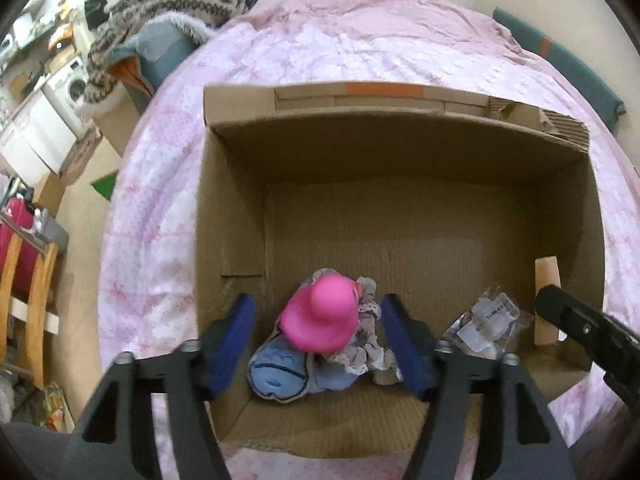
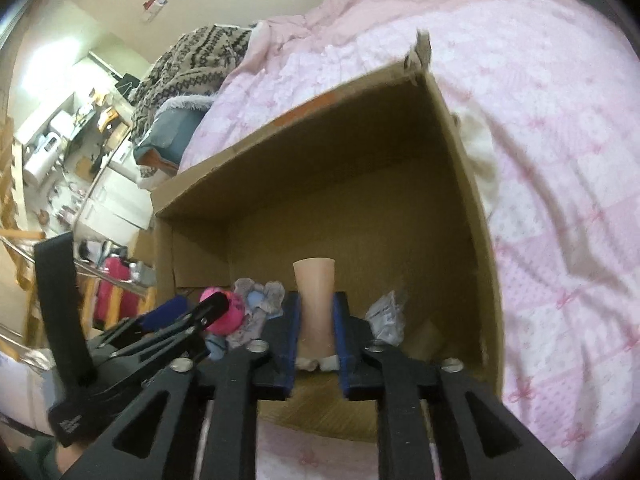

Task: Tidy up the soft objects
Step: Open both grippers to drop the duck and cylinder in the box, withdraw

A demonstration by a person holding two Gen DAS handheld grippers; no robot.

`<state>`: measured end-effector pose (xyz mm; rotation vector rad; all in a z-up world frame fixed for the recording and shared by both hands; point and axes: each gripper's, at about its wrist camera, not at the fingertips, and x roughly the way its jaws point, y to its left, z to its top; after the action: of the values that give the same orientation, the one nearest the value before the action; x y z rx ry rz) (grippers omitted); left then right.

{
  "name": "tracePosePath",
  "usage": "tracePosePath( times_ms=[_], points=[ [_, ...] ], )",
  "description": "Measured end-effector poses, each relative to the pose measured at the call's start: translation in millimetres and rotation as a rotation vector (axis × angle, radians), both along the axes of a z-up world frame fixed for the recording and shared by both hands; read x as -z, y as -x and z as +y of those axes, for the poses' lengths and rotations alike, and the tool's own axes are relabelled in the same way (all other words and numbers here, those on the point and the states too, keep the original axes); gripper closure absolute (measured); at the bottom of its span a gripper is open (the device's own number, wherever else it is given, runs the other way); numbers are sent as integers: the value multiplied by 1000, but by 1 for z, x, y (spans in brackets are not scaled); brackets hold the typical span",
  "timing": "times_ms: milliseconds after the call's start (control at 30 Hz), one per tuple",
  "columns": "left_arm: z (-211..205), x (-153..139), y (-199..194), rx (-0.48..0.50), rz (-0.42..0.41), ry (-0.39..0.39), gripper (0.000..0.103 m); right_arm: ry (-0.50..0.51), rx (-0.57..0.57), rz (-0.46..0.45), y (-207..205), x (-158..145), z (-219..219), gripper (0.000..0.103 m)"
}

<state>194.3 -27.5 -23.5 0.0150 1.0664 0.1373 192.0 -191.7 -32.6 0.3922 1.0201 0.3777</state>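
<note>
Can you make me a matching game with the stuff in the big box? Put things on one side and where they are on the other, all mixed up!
Things:
1. bright pink round plush toy
2. pale peach soft tube
3. clear crinkly plastic packet
4. brown cardboard box

Places:
A. sitting on the pink bed quilt
B. gripped between the right gripper fingers
C. lying on the box floor, between the toy and the tube
D. between the open left gripper fingers, untouched

Pairs: 1-D, 2-B, 3-C, 4-A
</note>
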Motion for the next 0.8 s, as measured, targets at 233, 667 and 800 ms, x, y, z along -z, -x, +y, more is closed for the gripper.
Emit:
tracePosePath(
  times_ms=[233,667,800],
  points=[
    [5,-18,8,25,-37,0,37,40,79,-91,10,-16,-8,16],
    [17,-68,48,43,-164,50,31,101,83,-203,40,-61,-2,2],
    [22,-83,66,50,-191,121,19,117,82,-227,55,-69,-2,0]
  ],
)
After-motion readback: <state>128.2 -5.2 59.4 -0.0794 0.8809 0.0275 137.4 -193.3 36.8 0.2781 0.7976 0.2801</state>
